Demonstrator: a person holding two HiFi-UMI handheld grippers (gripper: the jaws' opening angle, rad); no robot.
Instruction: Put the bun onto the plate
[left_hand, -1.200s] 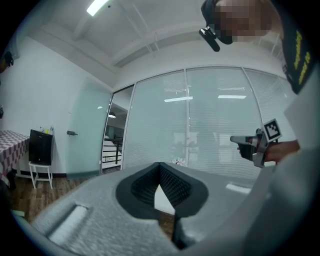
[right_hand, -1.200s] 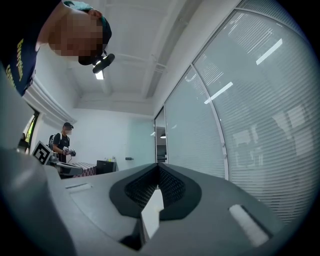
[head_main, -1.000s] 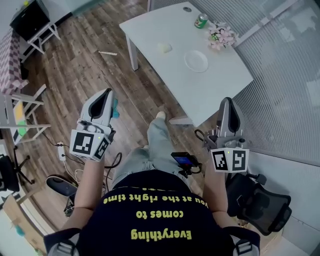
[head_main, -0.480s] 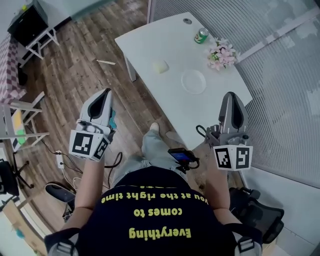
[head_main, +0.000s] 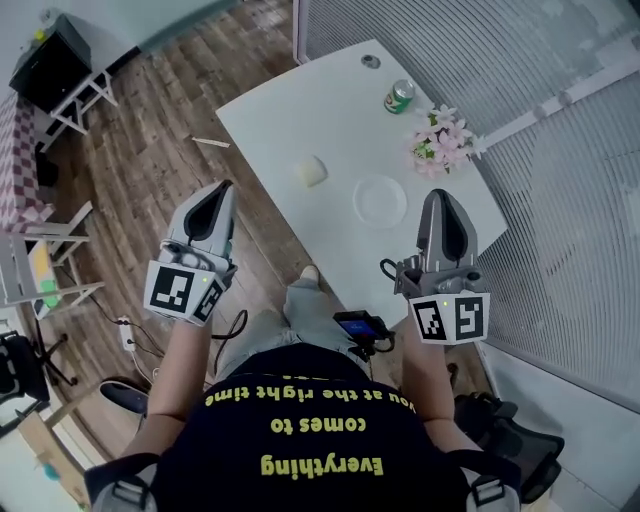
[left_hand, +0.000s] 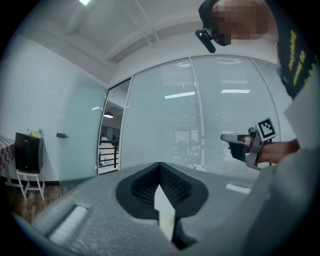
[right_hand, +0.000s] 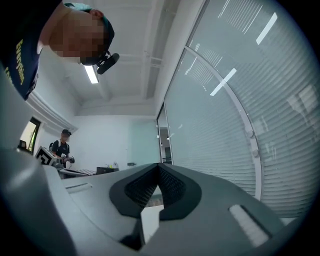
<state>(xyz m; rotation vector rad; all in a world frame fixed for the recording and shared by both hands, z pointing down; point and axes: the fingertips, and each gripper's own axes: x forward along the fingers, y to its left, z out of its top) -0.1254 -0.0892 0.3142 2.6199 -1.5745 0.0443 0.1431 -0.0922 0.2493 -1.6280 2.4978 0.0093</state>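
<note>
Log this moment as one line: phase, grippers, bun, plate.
phase: pre-grasp | left gripper: shut, empty | right gripper: shut, empty | bun: on table, apart from plate | plate: empty

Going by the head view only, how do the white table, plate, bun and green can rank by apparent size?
Largest to smallest:
1. white table
2. plate
3. bun and green can: they look about alike. The can stands farther from the camera, so I leave these two unranked.
</note>
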